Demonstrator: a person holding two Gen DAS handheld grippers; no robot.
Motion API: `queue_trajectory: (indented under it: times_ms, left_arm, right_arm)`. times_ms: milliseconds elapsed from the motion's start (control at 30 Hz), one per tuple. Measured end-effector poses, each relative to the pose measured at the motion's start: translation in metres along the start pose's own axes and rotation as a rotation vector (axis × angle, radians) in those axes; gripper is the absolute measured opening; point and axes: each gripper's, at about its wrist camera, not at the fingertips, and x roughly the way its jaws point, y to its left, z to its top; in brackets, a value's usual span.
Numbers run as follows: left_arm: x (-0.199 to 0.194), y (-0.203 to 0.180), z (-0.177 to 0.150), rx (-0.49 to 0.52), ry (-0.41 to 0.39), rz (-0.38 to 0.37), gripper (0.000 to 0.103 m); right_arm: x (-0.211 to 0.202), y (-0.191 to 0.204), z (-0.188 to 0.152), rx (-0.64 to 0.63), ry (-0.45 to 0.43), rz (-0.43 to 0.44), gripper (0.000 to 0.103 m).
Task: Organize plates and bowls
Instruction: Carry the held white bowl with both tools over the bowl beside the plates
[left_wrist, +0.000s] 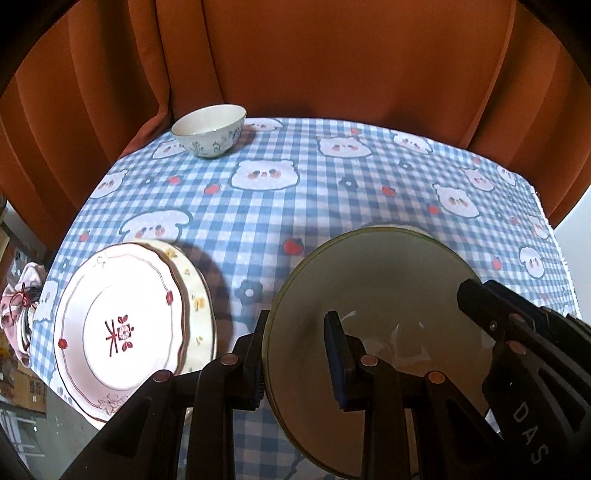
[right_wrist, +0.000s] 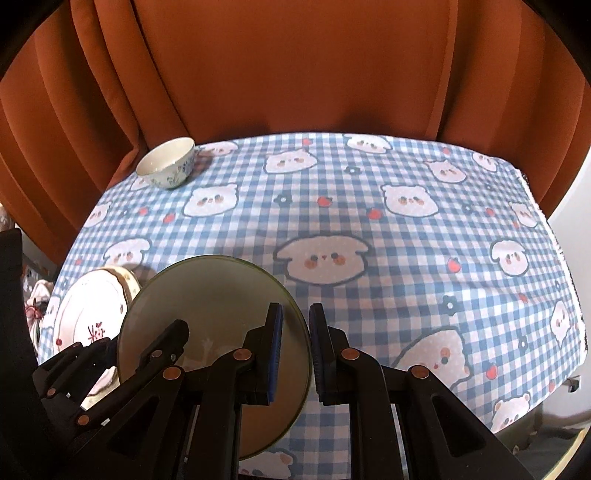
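Observation:
An olive-rimmed shallow bowl (left_wrist: 376, 295) hangs tilted over the near part of the table, held by both grippers. My left gripper (left_wrist: 297, 354) is shut on its left rim, one pad inside and one outside. My right gripper (right_wrist: 295, 350) is shut on the opposite rim of the bowl (right_wrist: 207, 306). Each gripper shows in the other's view, the right gripper (left_wrist: 476, 295) and the left gripper (right_wrist: 144, 334). A pink-white plate (left_wrist: 122, 325) lies on a yellow-flowered plate (left_wrist: 199, 302) at the near left. A small white bowl with blue flowers (left_wrist: 210, 129) stands upright at the far left corner.
The table wears a blue checked cloth with bear faces (right_wrist: 369, 229). An orange curtain (left_wrist: 314, 55) hangs close behind the far edge. Bags and boxes (left_wrist: 22, 314) sit off the left edge. A pale rim (left_wrist: 391, 226) peeks out behind the held bowl.

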Motion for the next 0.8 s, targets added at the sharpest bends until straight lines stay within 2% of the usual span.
queue_trajectory:
  times_ms: [133, 267, 467, 600, 800]
  left_arm:
    - [0.007, -0.004, -0.008, 0.013, 0.012, 0.012, 0.026]
    - [0.005, -0.008, -0.01, 0.021, -0.008, 0.023, 0.026]
    - [0.006, -0.01, -0.01, 0.041, -0.016, 0.09, 0.026]
    - [0.01, -0.01, -0.009, 0.047, -0.018, 0.108, 0.026]
    - [0.018, -0.008, -0.009, 0.035, 0.017, 0.118, 0.026]
  right_arm:
    - [0.007, -0.002, -0.002, -0.008, 0.01, -0.001, 0.018]
    - [0.017, -0.006, -0.004, -0.011, 0.026, -0.007, 0.018]
    - [0.024, -0.004, -0.007, -0.027, 0.052, 0.013, 0.018]
    - [0.033, -0.004, -0.009, -0.017, 0.077, 0.037, 0.018]
    - [0.038, -0.006, -0.009, -0.01, 0.09, 0.048, 0.018]
